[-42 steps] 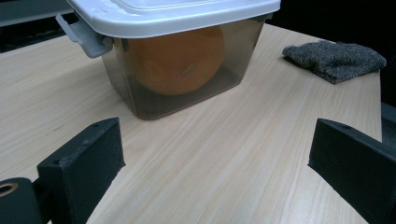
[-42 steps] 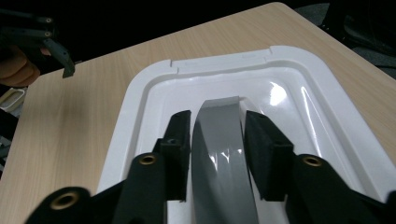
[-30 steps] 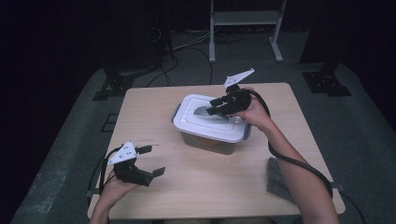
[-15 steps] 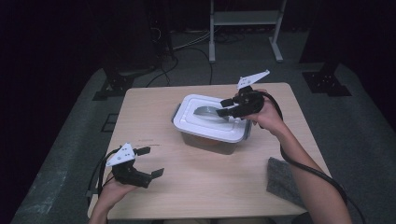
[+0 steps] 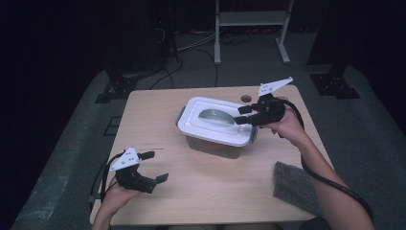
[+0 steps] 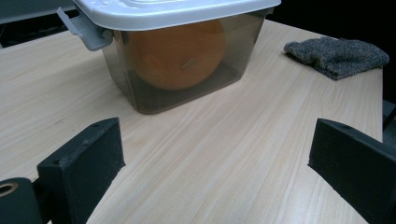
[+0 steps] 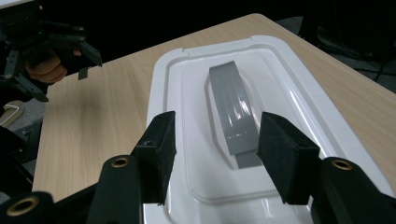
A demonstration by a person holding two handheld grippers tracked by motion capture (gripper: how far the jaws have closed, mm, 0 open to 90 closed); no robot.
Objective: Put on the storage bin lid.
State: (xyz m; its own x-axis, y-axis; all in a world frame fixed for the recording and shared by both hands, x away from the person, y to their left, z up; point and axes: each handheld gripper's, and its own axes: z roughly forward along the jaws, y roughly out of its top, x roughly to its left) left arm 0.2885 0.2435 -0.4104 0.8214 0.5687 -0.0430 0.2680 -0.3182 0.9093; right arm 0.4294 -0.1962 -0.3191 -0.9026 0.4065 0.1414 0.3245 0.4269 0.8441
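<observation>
Wooden table (image 5: 210, 191), seen from the high view. Clear storage box (image 5: 215, 139) is sitting near the table's centre, slightly toward 1 o'clock. White lid (image 5: 191, 122) is lying closed on top, grey handle (image 5: 215, 115) arching across its middle, grey latch (image 6: 86, 35) showing at 1 end.

Left gripper view: an orange round object (image 6: 175, 46) is sitting inside the box, visible through the tinted wall; what it is, cannot tell.

Right gripper (image 5: 243, 115) is hovering over the lid's 3 o'clock end, held by the right hand (image 5: 285, 124). Jaws are standing apart, about halfway open, holding nothing. In the right gripper view the 2 pads (image 7: 161, 140) are sitting either side of the handle's near end, slightly above it; touching or not, cannot tell.

Left gripper (image 5: 155, 166) is resting low at the table's 7 o'clock corner, in the left hand (image 5: 117, 194), well apart from the box. Jaws are spread wide, empty, pointing toward the box.

Grey cloth (image 5: 292, 184) is lying flat at the table's 4 o'clock edge, apart from the box. Cable (image 5: 335, 187) is trailing along the right forearm.
</observation>
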